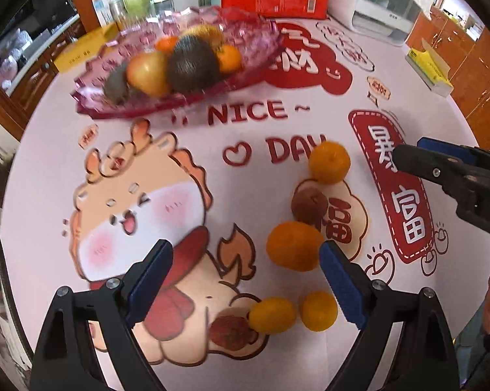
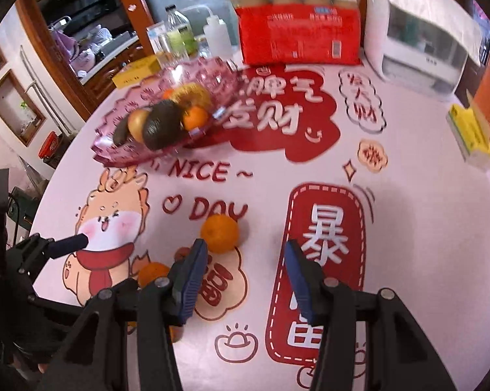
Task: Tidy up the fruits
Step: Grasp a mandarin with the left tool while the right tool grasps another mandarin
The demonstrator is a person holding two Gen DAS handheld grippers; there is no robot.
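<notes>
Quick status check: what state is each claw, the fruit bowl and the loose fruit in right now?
Left claw: open, empty.
Right claw: open, empty.
Pink glass fruit bowl: upright, partly filled with fruit.
Loose orange tangerines: on the printed tablecloth, outside the bowl.
Brown round fruits: loose on tablecloth.

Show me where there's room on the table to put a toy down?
Free patch: the cloth right of the red banner, below the tissue box. Another: the dragon cartoon, between the pink fruit bowl and the left gripper. Crowded: the loose tangerines and brown fruits near that gripper, and the back by the red package.
</notes>
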